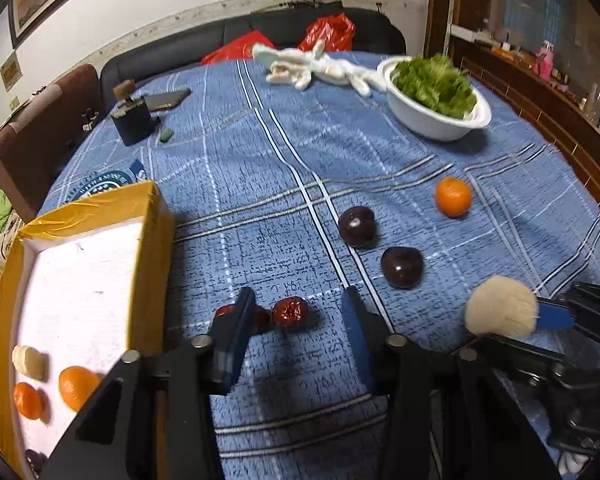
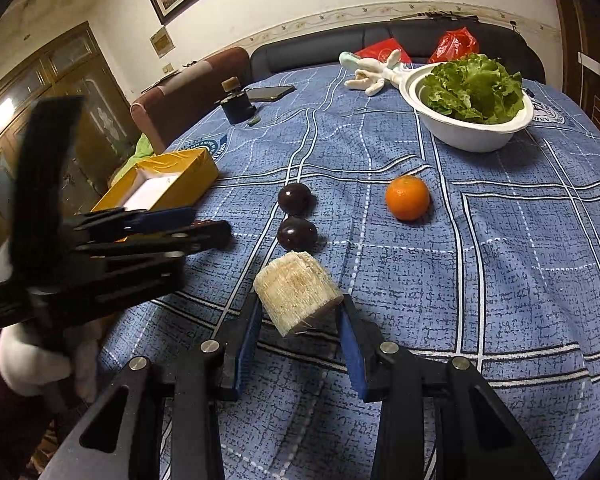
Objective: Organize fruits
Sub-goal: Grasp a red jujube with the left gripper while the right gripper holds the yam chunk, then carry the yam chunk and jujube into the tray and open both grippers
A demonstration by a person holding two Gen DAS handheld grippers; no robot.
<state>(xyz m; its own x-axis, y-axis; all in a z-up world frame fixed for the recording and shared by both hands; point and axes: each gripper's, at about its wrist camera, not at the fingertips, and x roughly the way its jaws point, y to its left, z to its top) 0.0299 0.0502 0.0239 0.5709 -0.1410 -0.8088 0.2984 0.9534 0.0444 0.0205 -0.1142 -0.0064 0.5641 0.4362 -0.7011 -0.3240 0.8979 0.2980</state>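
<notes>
My left gripper (image 1: pixel 298 310) is open just above the blue cloth, with a red date (image 1: pixel 290 312) between its fingers and a second date (image 1: pixel 260 318) partly hidden behind the left finger. My right gripper (image 2: pixel 300 316) is shut on a pale sugarcane chunk (image 2: pixel 296 292), also seen from the left wrist (image 1: pixel 500 306), held above the table. Two dark plums (image 1: pixel 357 226) (image 1: pixel 402 267) and an orange (image 1: pixel 453 196) lie on the cloth. The yellow box (image 1: pixel 156 216) at left holds two oranges (image 1: pixel 78 386) (image 1: pixel 28 400) and a pale chunk (image 1: pixel 29 361).
A white bowl of lettuce (image 1: pixel 436 120) stands at the far right. White gloves (image 1: pixel 312 66), a phone (image 1: pixel 166 100) and a dark holder (image 1: pixel 134 124) lie at the back. Chairs and a sofa ring the table (image 1: pixel 260 160).
</notes>
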